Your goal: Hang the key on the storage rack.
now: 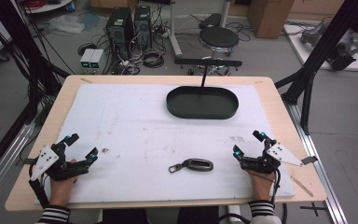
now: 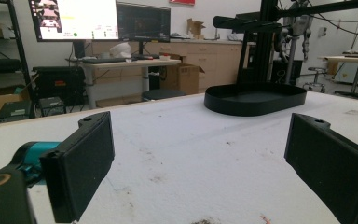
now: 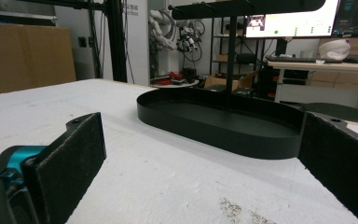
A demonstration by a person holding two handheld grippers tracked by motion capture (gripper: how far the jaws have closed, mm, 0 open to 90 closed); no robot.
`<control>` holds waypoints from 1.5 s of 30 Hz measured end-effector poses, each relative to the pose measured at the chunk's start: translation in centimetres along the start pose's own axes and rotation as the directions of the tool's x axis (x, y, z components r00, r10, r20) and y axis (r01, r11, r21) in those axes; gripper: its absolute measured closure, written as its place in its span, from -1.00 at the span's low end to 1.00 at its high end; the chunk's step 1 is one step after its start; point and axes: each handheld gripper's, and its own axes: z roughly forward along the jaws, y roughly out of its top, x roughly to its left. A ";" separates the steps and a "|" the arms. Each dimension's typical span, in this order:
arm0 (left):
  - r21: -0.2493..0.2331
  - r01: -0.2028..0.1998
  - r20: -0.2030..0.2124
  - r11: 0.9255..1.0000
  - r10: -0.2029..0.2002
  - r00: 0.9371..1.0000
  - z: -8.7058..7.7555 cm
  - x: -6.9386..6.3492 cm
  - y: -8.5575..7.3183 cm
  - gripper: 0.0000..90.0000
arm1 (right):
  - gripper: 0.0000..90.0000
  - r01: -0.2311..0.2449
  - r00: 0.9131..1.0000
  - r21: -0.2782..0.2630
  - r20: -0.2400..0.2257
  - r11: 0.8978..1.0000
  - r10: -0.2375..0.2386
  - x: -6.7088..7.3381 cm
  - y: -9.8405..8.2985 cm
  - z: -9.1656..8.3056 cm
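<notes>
A dark, glossy key fob (image 1: pixel 197 164) with a metal clip lies near the desk's (image 1: pixel 121 121) front edge, on rough white foam. A smooth black oval tray (image 1: pixel 202 103) sits toward the far edge. The left claw (image 1: pixel 78 148) and right claw (image 1: pixel 248 143) both gape wide, empty.

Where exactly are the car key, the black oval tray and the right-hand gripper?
car key (image 1: pixel 196 164), high view, middle of the fob body.
black oval tray (image 1: pixel 202 113), high view, near rim wall.
right gripper (image 1: pixel 248 144), high view, midway between its two open fingertips.
</notes>
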 end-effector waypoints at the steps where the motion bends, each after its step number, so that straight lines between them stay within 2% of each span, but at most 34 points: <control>1: 0.000 -0.002 -0.001 1.000 0.002 1.000 0.0 0.0 0.0 -0.81 | -0.99 0.000 1.000 0.000 0.000 1.000 0.000 0.0 0.0 0.0; 2: -0.001 -0.003 -0.001 1.000 0.003 1.000 0.0 0.0 0.0 -0.81 | -0.99 -0.026 1.000 0.006 -0.010 1.000 0.026 -0.3 0.1 0.0; 3: -0.001 -0.002 -0.001 1.000 0.002 1.000 0.0 0.0 0.0 -0.81 | -0.99 -0.026 1.000 0.006 -0.010 1.000 0.026 -0.3 0.1 0.0; 4: 0.000 -0.002 -0.001 1.000 0.002 1.000 0.0 0.0 0.0 -0.81 | -0.99 -0.058 0.998 0.018 -0.031 0.998 0.059 -0.7 0.2 0.1; 6: 0.001 -0.002 0.000 1.000 0.002 1.000 0.0 0.0 0.0 -0.81 | -0.99 -0.047 0.998 0.028 -0.037 0.998 0.048 -1.2 0.6 0.1; 9: 0.001 0.000 0.000 1.000 0.000 1.000 0.0 0.0 0.0 -0.81 | -0.99 -0.058 0.994 0.020 -0.091 0.998 0.059 -1.9 1.8 0.2; 16: 0.001 -0.001 -0.001 1.000 0.001 1.000 0.0 0.0 0.0 -0.81 | -0.99 -0.038 0.988 0.057 -0.149 0.998 0.047 -2.6 4.3 0.3; 20: 0.000 -0.003 -0.001 1.000 0.003 1.000 0.0 0.0 0.0 -0.81 | -0.99 0.008 0.979 0.092 -0.204 0.996 0.011 -2.9 6.0 0.7; 21: -0.001 -0.002 -0.001 1.000 0.002 1.000 0.0 0.0 0.0 -0.81 | -0.99 0.008 0.979 0.092 -0.204 0.996 0.011 -2.9 6.0 0.7; 23: 0.000 -0.002 -0.001 1.000 0.002 1.000 0.0 0.0 0.0 -0.81 | -0.99 0.056 0.969 0.119 -0.246 0.991 -0.025 -2.8 7.1 1.3; 24: 0.000 -0.002 -0.001 1.000 0.002 1.000 0.0 0.0 0.0 -0.81 | -0.99 0.066 0.965 0.130 -0.259 0.989 -0.030 -2.7 7.4 1.5; 25: 0.000 -0.002 -0.001 1.000 0.002 1.000 0.0 0.0 0.0 -0.81 | -0.99 0.066 0.965 0.130 -0.259 0.989 -0.030 -2.7 7.4 1.5; 26: 0.000 -0.002 -0.001 1.000 0.002 1.000 0.0 0.0 0.0 -0.81 | -0.99 0.083 0.959 0.145 -0.281 0.986 -0.039 -2.6 8.0 1.9; 27: 0.000 -0.003 -0.001 1.000 0.003 1.000 0.0 0.0 0.0 -0.81 | -0.99 0.083 0.959 0.145 -0.281 0.986 -0.039 -2.6 8.0 1.9; 29: 0.000 -0.003 -0.001 1.000 0.003 1.000 0.0 0.0 0.0 -0.81 | -0.99 0.112 0.948 0.172 -0.313 0.979 -0.054 -2.4 8.6 2.5; 30: 0.000 -0.003 -0.001 1.000 0.003 1.000 0.0 0.0 0.0 -0.81 | -0.99 0.112 0.948 0.172 -0.313 0.979 -0.054 -2.4 8.6 2.5; 31: 0.001 -0.002 -0.001 1.000 0.002 1.000 0.0 0.0 0.0 -0.81 | -0.99 0.131 0.938 0.184 -0.341 0.974 -0.062 -2.2 8.8 3.0; 32: 0.002 -0.003 -0.001 1.000 0.003 1.000 0.0 0.0 0.0 -0.81 | -0.99 0.131 0.938 0.184 -0.341 0.974 -0.062 -2.2 8.8 3.0; 33: 0.003 -0.002 0.000 1.000 0.002 1.000 0.0 0.0 0.0 -0.81 | -0.99 0.141 0.933 0.195 -0.353 0.971 -0.064 -2.1 8.9 3.2; 34: 0.001 -0.002 -0.002 1.000 0.002 1.000 0.0 0.0 0.0 -0.81 | -0.99 0.159 0.923 0.216 -0.378 0.963 -0.067 -1.8 9.2 3.7; 35: 0.000 -0.004 -0.002 1.000 0.004 1.000 0.0 0.0 0.0 -0.81 | -0.99 0.167 0.918 0.224 -0.390 0.960 -0.069 -1.7 9.3 3.9; 36: 0.000 -0.004 -0.002 1.000 0.004 1.000 0.0 0.0 0.0 -0.81 | -0.99 0.176 0.912 0.227 -0.404 0.958 -0.071 -1.6 9.5 4.1; 37: 0.000 -0.003 -0.002 1.000 0.003 1.000 0.0 0.0 0.0 -0.81 | -0.99 0.176 0.912 0.227 -0.404 0.958 -0.071 -1.6 9.5 4.1; 39: 0.001 -0.002 -0.002 1.000 0.002 1.000 0.0 0.0 0.0 -0.81 | -0.99 0.179 0.901 0.226 -0.428 0.958 -0.068 -1.3 9.7 4.5; 40: 0.001 -0.002 -0.002 1.000 0.002 1.000 0.0 0.0 0.0 -0.81 | -0.99 0.187 0.889 0.236 -0.454 0.953 -0.062 -0.8 9.8 4.9; 41: 0.001 -0.003 -0.001 1.000 0.003 1.000 0.0 0.0 0.0 -0.81 | -0.99 0.194 0.883 0.251 -0.465 0.948 -0.058 -0.6 9.9 5.0; 42: 0.001 -0.003 -0.002 1.000 0.003 1.000 0.0 0.0 0.0 -0.81 | -0.99 0.194 0.883 0.251 -0.465 0.948 -0.058 -0.6 9.9 5.0; 43: 0.001 -0.003 -0.001 1.000 0.003 1.000 0.0 0.0 0.0 -0.81 | -0.99 0.210 0.879 0.259 -0.473 0.943 -0.065 -0.4 9.9 5.3; 44: 0.001 -0.003 -0.002 1.000 0.003 1.000 0.0 0.0 0.0 -0.81 | -0.99 0.221 0.867 0.293 -0.497 0.930 -0.050 0.0 10.0 5.8; 45: 0.001 -0.002 -0.001 1.000 0.002 1.000 0.0 0.0 0.0 -0.81 | -0.99 0.221 0.867 0.293 -0.497 0.930 -0.050 0.0 10.0 5.8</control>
